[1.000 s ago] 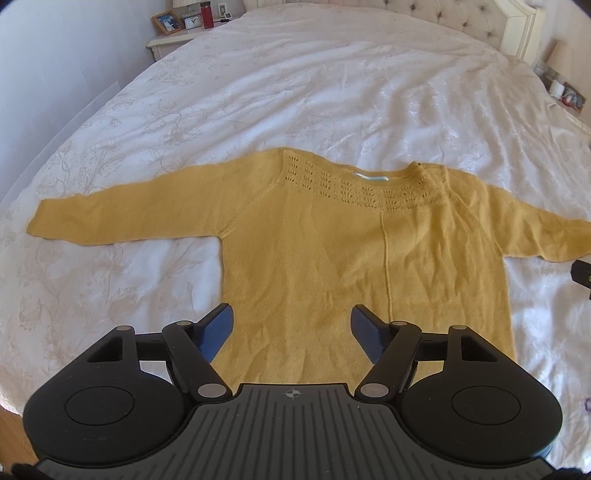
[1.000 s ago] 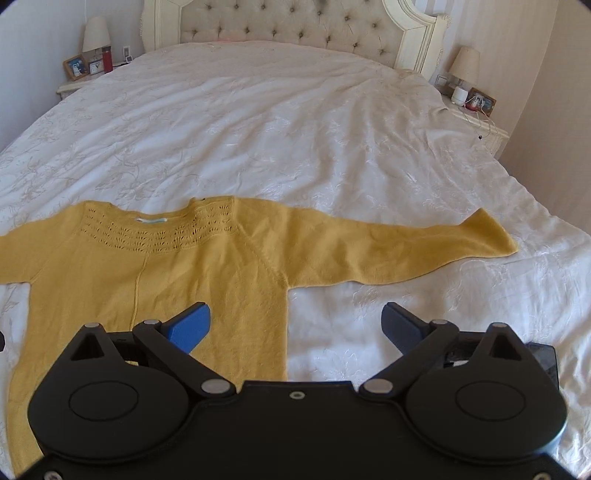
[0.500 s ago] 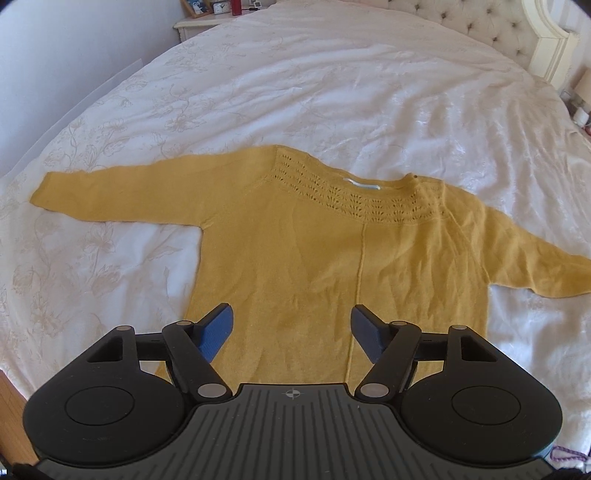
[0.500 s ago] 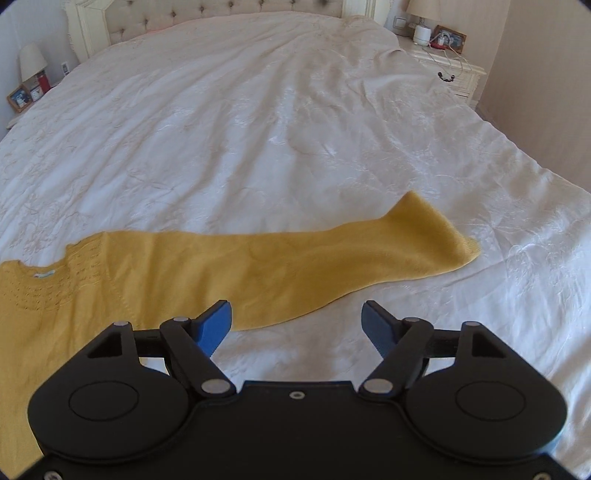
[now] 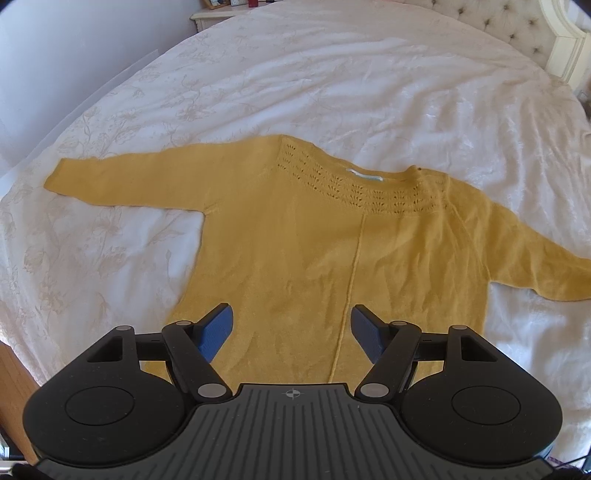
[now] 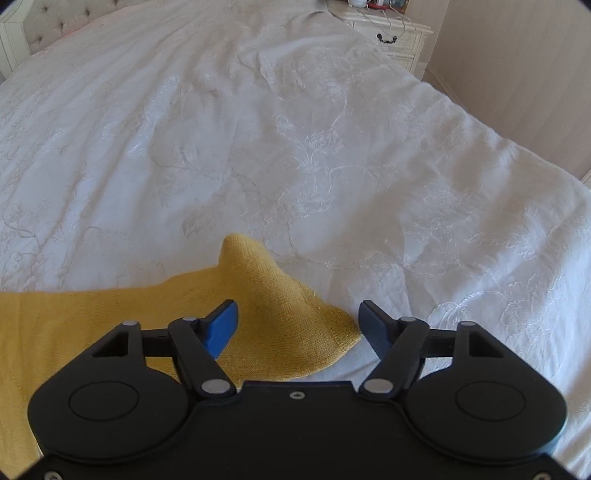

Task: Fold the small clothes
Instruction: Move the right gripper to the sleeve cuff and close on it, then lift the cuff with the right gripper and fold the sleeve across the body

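A mustard-yellow knit sweater (image 5: 332, 251) lies flat on the white bedspread (image 5: 332, 81), neckline away from me, both sleeves spread out sideways. My left gripper (image 5: 291, 325) is open and empty, hovering over the lower body of the sweater near its centre seam. In the right wrist view the sweater's right sleeve cuff (image 6: 291, 317) lies directly below my right gripper (image 6: 297, 321), which is open and empty, its jaws on either side of the cuff end. The left sleeve end (image 5: 70, 173) lies at the far left.
A tufted headboard (image 5: 546, 33) stands at the far end of the bed. A nightstand (image 6: 388, 26) with cables stands beside the bed on the right, another nightstand (image 5: 221, 11) on the left. The bed's near left edge (image 5: 14, 369) shows wood flooring below.
My right gripper has swung right along the sleeve and come down over the cuff end. My left gripper has shifted slightly left over the sweater's body. Both have stayed open.
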